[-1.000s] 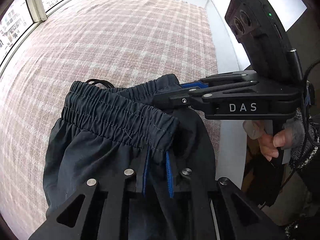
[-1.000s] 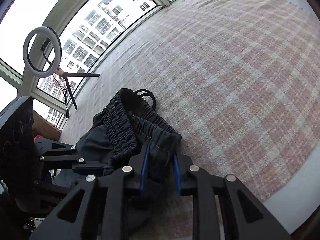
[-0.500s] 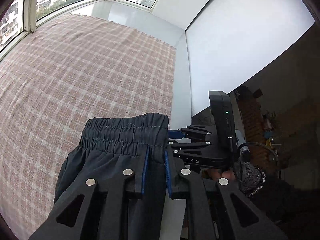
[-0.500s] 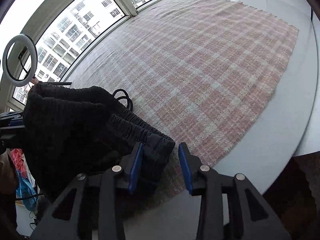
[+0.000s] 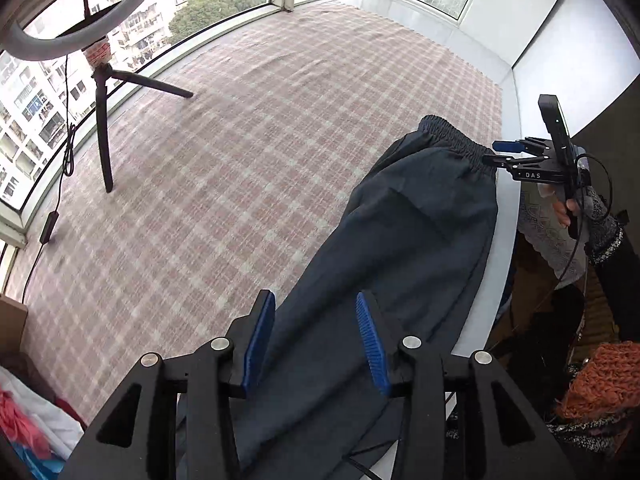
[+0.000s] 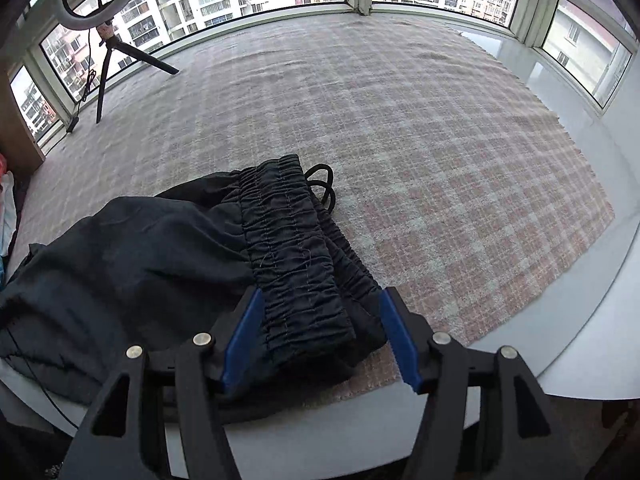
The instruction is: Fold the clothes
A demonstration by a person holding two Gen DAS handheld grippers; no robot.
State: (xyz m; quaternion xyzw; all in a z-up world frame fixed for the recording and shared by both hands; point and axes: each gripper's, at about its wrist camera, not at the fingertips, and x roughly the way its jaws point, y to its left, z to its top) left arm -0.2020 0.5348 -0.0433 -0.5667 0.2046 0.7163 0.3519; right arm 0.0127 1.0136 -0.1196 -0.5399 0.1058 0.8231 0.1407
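Two hand-held grippers are letting go of one dark pair of trousers (image 5: 404, 264), so the step in hand looks like the release after laying the garment out. Nearest in the left wrist view, the left hand-held gripper (image 5: 316, 344) hangs over the trouser fabric with its blue pads apart and its jaws opening; the cloth lies below and between them, and no pad presses on it. In the right wrist view the right hand-held gripper (image 6: 320, 340) is opening too, its pads standing wide on either side of the gathered waistband (image 6: 292, 248), which lies between them but looks free.

To finish well, each should lift straight up and clear before moving off, so no pad drags the cloth. Beyond the waistband, a loop of drawstring (image 6: 324, 184) lies on the checked cloth (image 6: 440, 140); it wants tucking in before any fold. The trousers lie along the near edge of the counter (image 6: 592, 320), partly overhanging, so sliding them inward would help. Farthest, a ring light (image 5: 72, 36) stands by the windows.
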